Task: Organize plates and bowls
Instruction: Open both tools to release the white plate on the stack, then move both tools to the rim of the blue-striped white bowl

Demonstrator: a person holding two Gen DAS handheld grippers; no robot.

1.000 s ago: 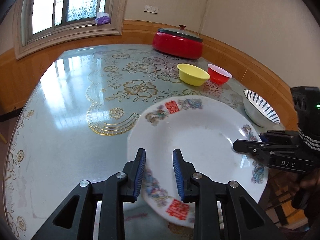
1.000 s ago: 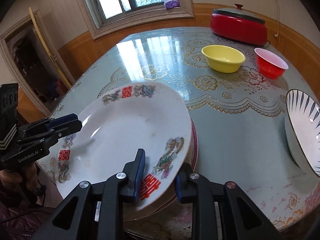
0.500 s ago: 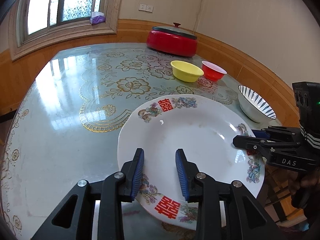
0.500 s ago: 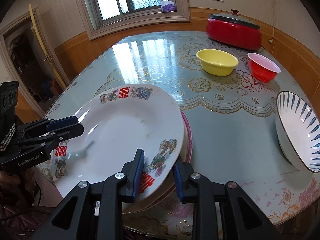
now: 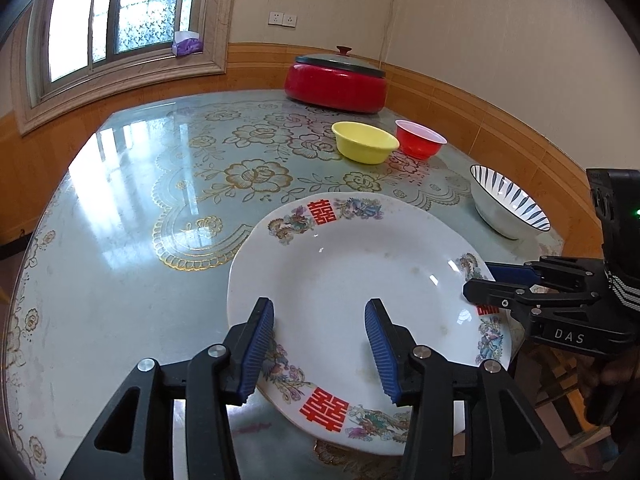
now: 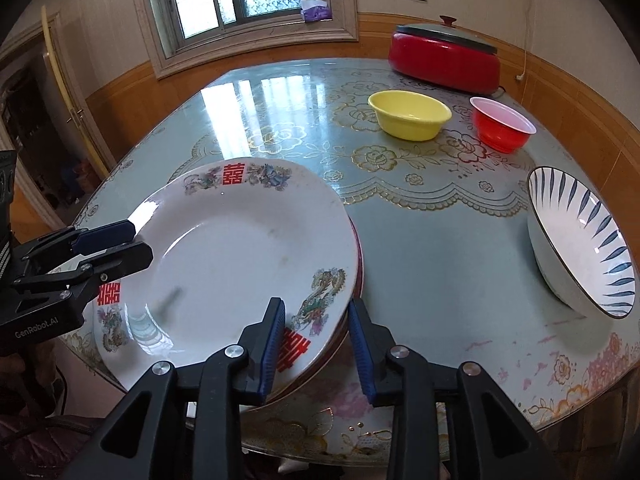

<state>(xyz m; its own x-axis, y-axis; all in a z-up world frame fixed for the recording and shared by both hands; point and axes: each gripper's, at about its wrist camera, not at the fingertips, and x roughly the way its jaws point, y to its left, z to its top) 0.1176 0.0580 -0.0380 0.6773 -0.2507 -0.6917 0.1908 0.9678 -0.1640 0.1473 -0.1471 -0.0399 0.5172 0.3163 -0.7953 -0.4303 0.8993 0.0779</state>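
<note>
A: Count?
B: Three bowls: yellow bowl point(image 6: 409, 114), red bowl point(image 6: 501, 123), striped bowl point(image 6: 580, 240). White plate point(image 6: 236, 264) tops a stack nearest them.
A: Grippers?
B: Left gripper point(image 5: 320, 346) and right gripper point(image 6: 316, 340) both released, straddling its rim.

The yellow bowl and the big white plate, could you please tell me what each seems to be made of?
Yellow bowl: probably plastic, since it is uniform, opaque and only dully shiny. White plate: looks like glazed ceramic or porcelain, with sharp window glare and printed decals, though melamine cannot be ruled out.
</note>
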